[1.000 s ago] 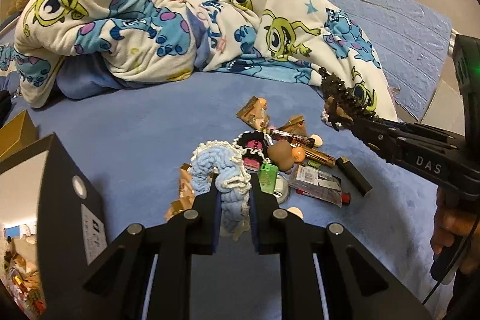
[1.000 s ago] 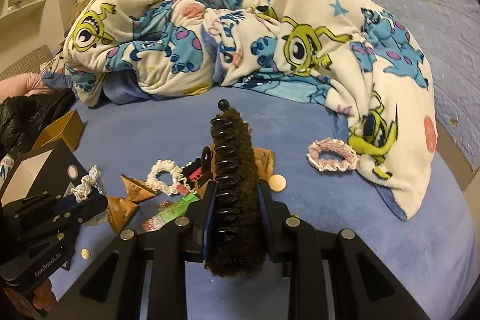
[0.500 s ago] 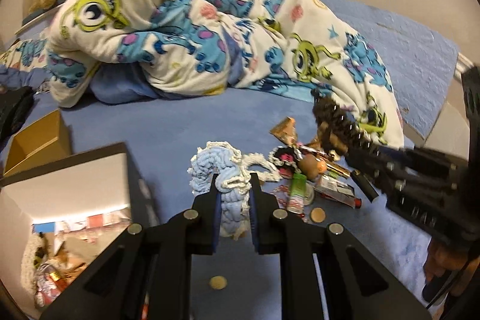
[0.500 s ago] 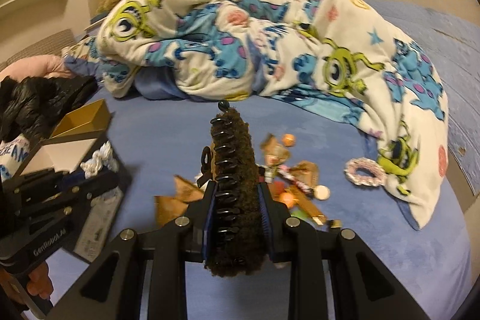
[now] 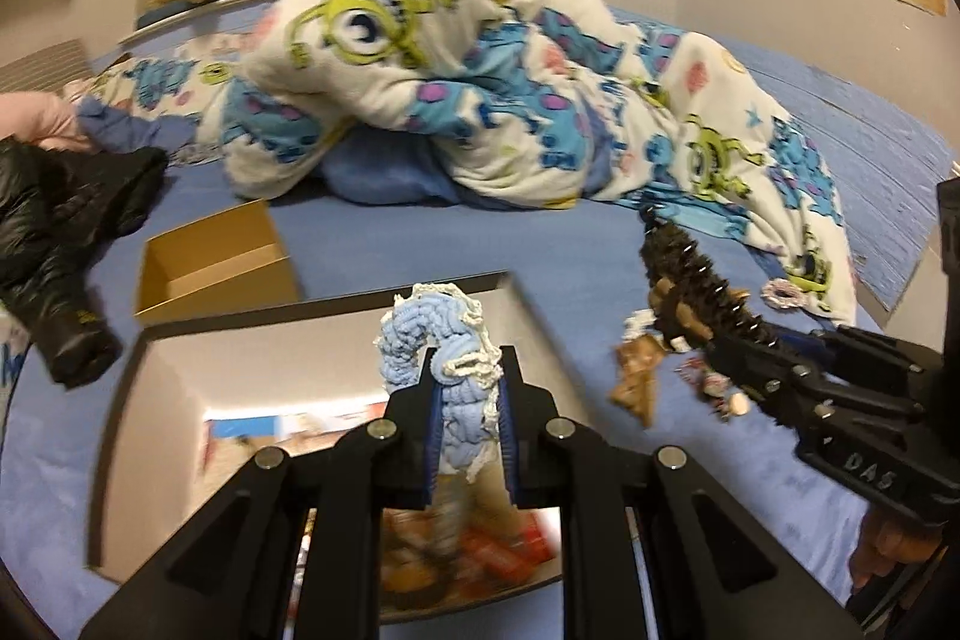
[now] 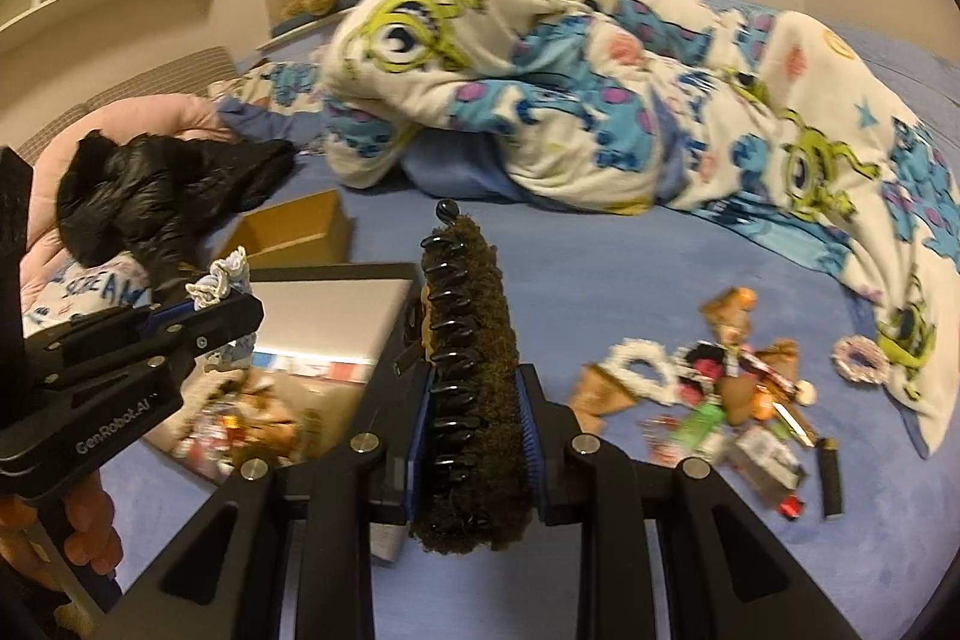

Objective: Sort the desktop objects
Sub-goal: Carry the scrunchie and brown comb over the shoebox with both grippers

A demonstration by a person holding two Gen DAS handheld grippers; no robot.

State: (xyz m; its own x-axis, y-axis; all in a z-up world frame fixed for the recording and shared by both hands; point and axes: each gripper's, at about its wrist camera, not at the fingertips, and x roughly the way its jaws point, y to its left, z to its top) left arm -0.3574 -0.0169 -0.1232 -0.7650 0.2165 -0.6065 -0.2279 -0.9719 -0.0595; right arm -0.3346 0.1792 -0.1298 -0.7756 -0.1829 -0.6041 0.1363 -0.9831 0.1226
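Note:
My left gripper (image 5: 468, 436) is shut on a light blue scrunchie with white trim (image 5: 435, 340). It hangs over an open black box (image 5: 156, 400) whose bottom holds colourful items. My right gripper (image 6: 477, 400) is shut on a fuzzy brown hair claw with black teeth (image 6: 468, 316), at the box's right edge (image 6: 396, 340). The right wrist view shows the left gripper (image 6: 198, 310) with the scrunchie (image 6: 219, 283) at left; the left wrist view shows the right gripper (image 5: 714, 334) with the claw (image 5: 684, 268) at right. A pile of small objects (image 6: 720, 394) lies on the blue bed.
A small open brown cardboard box (image 5: 216, 262) stands behind the black box. A black garment (image 5: 66, 244) lies at left. A rumpled monster-print blanket (image 5: 480, 88) fills the back. A pink-and-white scrunchie (image 6: 861, 361) lies near the blanket's corner, a black lighter (image 6: 831, 484) by the pile.
Both grippers have swung left and risen a little, away from the pile. The left one with the scrunchie now hangs over the black box; the claw stands at its right edge.

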